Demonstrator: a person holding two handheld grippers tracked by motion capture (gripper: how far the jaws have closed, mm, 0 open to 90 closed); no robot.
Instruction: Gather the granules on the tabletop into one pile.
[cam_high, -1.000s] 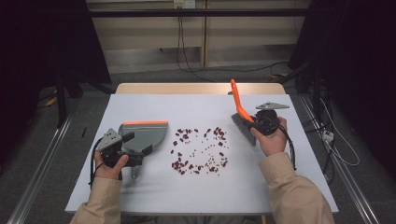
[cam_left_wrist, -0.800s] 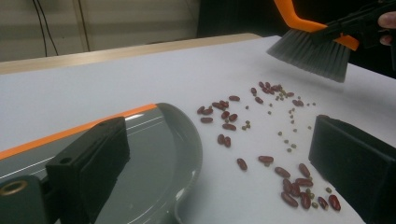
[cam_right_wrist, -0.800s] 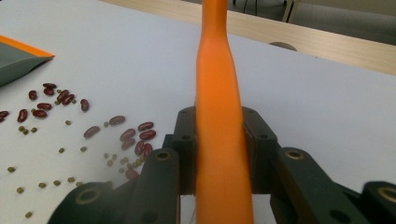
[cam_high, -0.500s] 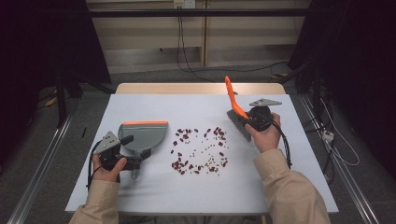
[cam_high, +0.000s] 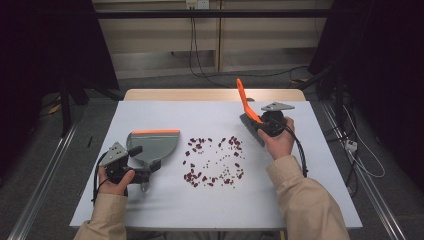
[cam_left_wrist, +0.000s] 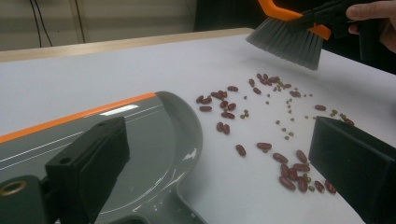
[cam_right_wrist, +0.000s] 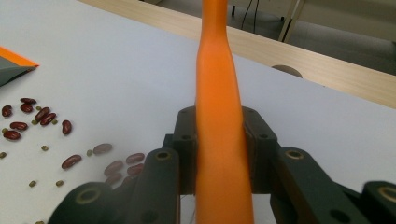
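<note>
A grey dustpan (cam_high: 152, 143) with an orange front lip lies flat at the left of the table. My left gripper (cam_high: 142, 169) stands open over its handle; in the left gripper view the jaws (cam_left_wrist: 219, 144) are wide apart, with the dustpan (cam_left_wrist: 154, 140) low between them and no pad pressing on it. Red and small green beans (cam_high: 212, 161) lie scattered mid-table. My right gripper (cam_high: 264, 126) is shut on the orange handle (cam_right_wrist: 219, 107) of a brush, whose grey bristles (cam_left_wrist: 287, 39) hang just above the table beside the right edge of the beans (cam_left_wrist: 261, 93).
The white tabletop (cam_high: 325, 190) ends in a wooden strip (cam_high: 210, 94) at the far side. Cables trail over the floor behind the table and at its right. Dark stands rise on both sides of the table.
My right hand has carried the brush a little leftward, closer to the beans. The left gripper and the dustpan have stayed where they were.
</note>
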